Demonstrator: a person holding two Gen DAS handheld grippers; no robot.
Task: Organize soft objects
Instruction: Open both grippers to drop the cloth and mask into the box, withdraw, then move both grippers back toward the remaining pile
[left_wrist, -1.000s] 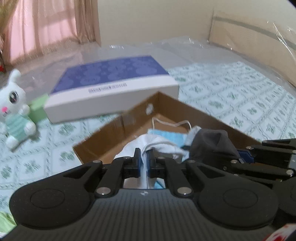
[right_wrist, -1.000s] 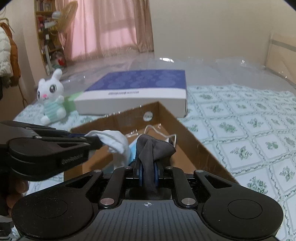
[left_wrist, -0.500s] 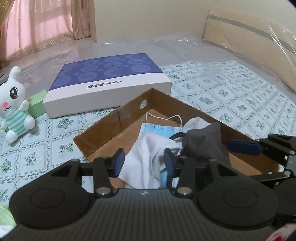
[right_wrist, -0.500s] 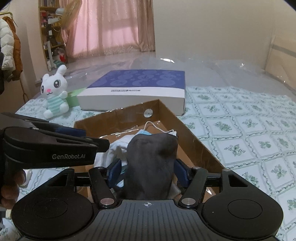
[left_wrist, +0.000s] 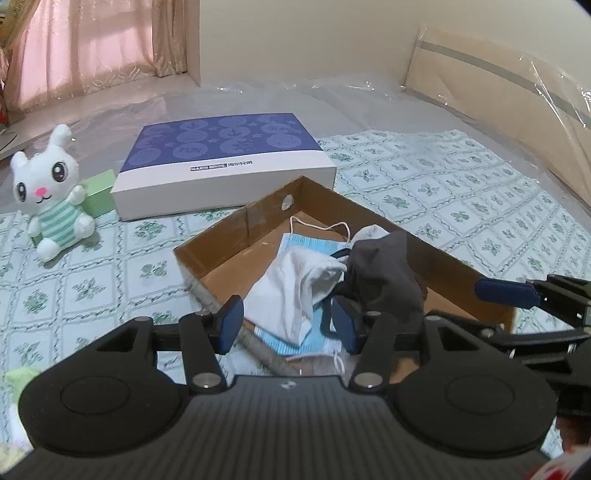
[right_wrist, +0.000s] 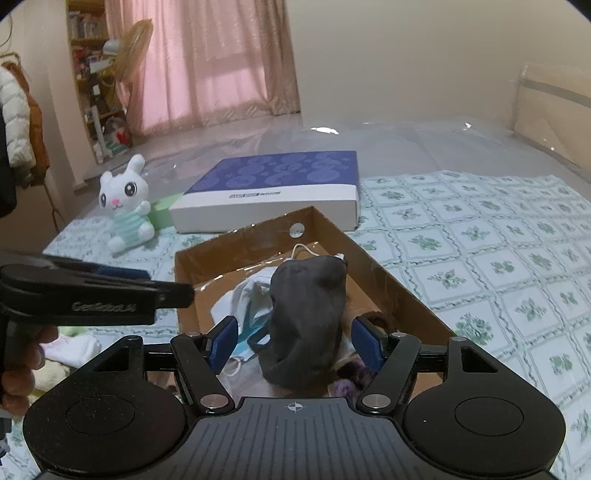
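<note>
Grey sock (right_wrist: 306, 317) and white sock (left_wrist: 291, 291) now released into cardboard box (left_wrist: 221, 236); both hand-held grippers, left (left_wrist: 288, 325) and right (right_wrist: 295, 343), opening, pinching nothing; plush rabbit (left_wrist: 51, 192) next.

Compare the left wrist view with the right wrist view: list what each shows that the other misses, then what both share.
Left wrist only: the headboard wrapped in plastic, close on the right.
Right wrist only: a bookshelf, a fan, hanging coats, and the hand gripping the left gripper.
Both: the cardboard box holding white cloth, grey cloth and face mask; plush rabbit; blue box.
</note>
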